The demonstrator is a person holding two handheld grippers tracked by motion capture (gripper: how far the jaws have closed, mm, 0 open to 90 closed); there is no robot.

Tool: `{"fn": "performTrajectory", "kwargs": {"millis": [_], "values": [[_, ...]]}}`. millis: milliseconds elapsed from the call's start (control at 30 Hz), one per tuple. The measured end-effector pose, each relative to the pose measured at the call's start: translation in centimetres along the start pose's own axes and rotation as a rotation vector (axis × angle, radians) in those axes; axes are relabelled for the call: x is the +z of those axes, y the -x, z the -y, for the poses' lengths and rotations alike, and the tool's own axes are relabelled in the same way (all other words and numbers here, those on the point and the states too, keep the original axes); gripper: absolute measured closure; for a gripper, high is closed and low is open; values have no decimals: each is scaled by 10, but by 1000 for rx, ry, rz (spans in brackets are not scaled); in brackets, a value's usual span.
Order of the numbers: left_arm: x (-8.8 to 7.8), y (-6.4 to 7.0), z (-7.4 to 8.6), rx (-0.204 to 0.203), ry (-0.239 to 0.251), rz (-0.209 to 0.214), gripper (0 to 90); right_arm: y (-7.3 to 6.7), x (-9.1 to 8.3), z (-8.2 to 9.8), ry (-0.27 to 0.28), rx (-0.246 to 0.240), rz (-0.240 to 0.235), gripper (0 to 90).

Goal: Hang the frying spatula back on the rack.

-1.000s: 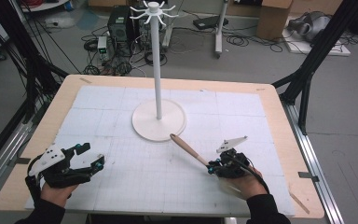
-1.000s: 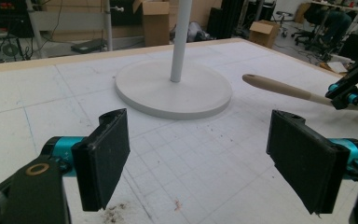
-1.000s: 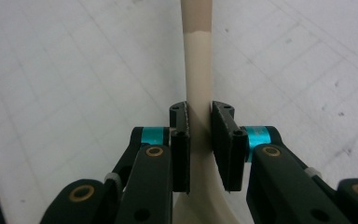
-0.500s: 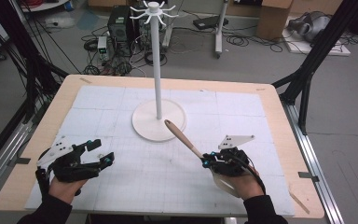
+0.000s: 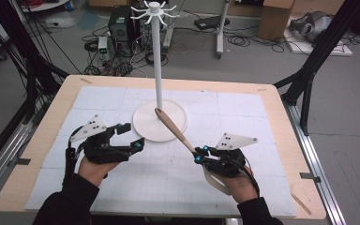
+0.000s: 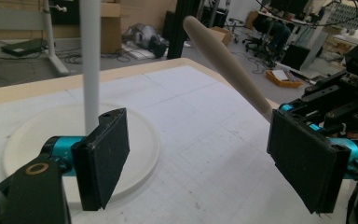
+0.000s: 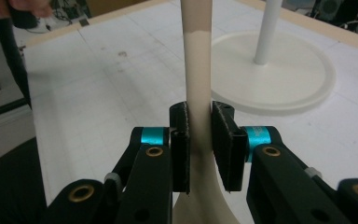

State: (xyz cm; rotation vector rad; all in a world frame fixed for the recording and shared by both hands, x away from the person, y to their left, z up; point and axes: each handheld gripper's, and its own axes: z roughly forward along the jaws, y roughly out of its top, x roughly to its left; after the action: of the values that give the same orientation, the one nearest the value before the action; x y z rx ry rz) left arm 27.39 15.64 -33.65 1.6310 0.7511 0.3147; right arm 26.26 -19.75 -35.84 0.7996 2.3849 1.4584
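**Spoon clamped low, handle aimed at the rack**

High view: right hand-held gripper (image 5: 201, 156) at near right of the desk (image 5: 281, 122), clamped on a spoon (image 5: 173, 129) close to its bowl end. Handle slanting up and far-left, tip over the round base of the rack (image 5: 158, 61) at desk centre. Gripped low, probably to leave the long handle free for presenting to the rack's top hooks or to the other side. Left hand-held gripper (image 5: 129, 137) at near left, jaws spread wide, holding nothing, pointed right toward the base and the spoon; likely readied for a handover or a steadying grip.

Left gripper view: both pads far apart, empty gap between. Rack pole (image 6: 91, 60) upright beyond the left pad, spoon handle (image 6: 228, 65) slanting across the upper right, well clear of both pads. No contact yet.

Right gripper view: pads pressed against both sides of the spoon's neck (image 7: 198, 112), just above where it flares into the bowl. Narrow grip on the thin part, presumably for firmness and to keep the handle from swinging. Rack base (image 7: 284, 88) at far right, flat on the desk.
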Motion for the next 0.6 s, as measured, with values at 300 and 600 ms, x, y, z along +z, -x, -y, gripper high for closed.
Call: {"fn": "performTrajectory", "kwargs": {"millis": [300, 600], "values": [[27, 12, -16, -41, 24, 62, 275, -13, 3, -7, 48, -24, -18, 776], [41, 21, -31, -46, 29, 82, 296, -16, 2, -9, 85, -30, -14, 776]]}}
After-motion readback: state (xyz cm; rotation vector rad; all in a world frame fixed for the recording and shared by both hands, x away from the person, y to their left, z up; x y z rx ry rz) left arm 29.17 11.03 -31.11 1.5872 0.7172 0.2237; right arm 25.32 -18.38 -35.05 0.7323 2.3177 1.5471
